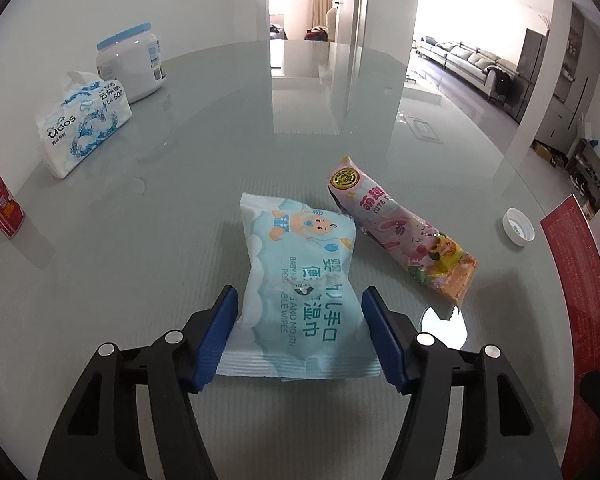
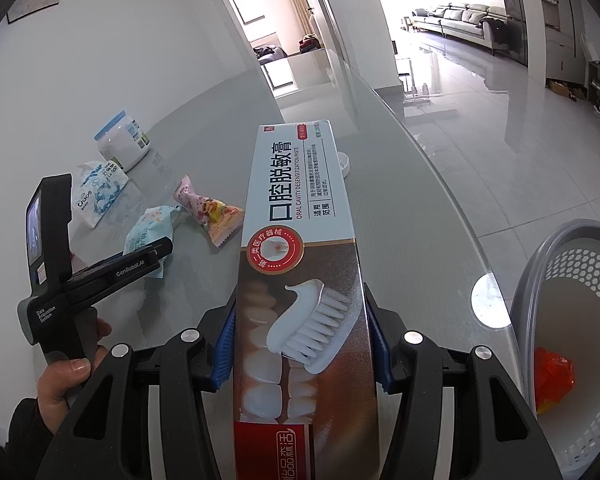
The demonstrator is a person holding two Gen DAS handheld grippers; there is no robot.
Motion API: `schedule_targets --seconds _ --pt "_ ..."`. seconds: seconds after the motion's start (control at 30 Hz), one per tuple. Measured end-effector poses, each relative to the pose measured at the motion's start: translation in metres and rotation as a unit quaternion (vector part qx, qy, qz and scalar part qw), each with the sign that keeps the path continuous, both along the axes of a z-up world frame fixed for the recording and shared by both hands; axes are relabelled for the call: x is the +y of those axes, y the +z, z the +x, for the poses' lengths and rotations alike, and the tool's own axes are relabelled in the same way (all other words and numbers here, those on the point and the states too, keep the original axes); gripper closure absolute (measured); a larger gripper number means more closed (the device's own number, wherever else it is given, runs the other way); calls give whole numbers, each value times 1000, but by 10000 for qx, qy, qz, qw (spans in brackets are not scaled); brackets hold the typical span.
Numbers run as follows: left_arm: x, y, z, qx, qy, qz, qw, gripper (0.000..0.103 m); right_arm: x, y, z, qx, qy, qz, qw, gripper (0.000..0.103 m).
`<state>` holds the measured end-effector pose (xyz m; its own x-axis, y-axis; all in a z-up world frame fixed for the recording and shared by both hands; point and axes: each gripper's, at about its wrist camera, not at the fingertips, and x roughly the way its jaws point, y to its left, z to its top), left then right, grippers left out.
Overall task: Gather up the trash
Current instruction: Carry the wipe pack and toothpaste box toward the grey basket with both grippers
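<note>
Left claw (image 1: pixel 298 334) open, its blue pads straddling a pale blue wipes pack (image 1: pixel 300 280) reading "BABY HAND AND MOUTH", flat on the desk (image 1: pixel 160 220). Right claw (image 2: pixel 302 350) clamps a toothpaste box (image 2: pixel 300 272), "ORAL CAVITY DESENSITIZATION PASTE", above the desk. Only right view shows grey basket (image 2: pixel 540 280); only left, red carton (image 1: pixel 2 210).

Pale blue wipes pack (image 1: pixel 300 280) with cartoon baby, pink snack wrapper (image 1: pixel 404 232), red can (image 1: pixel 2 210), blue-lidded white jar (image 1: pixel 134 62).
</note>
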<state>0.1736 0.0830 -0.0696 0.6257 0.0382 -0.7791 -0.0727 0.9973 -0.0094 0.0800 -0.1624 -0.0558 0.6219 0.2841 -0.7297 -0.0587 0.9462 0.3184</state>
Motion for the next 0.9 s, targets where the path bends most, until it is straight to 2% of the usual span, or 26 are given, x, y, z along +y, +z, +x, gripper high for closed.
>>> schedule_targets --seconds 0.2,0.4,0.63,0.8,0.9 --pt "-2 27 -29 -355 -85 3 9993 43 -2 10 -15 -100 -77 -60 9999 51" --pt "-20 65 -72 -830 -462 -21 9955 43 -19 24 -38 -204 -337 -94 9992 51" --pt "-83 91 -111 -1195 -1229 -116 9851 44 -67 35 -79 -286 -910 -121 9954 51" --pt "-130 87 -113 -1030 -1805 -379 9774 45 -114 31 -105 -171 -1416 -145 9897 51" --pt "-139 83 -107 -896 -1891 -458 9768 45 -137 22 -116 -75 -1648 -2 9863 51"
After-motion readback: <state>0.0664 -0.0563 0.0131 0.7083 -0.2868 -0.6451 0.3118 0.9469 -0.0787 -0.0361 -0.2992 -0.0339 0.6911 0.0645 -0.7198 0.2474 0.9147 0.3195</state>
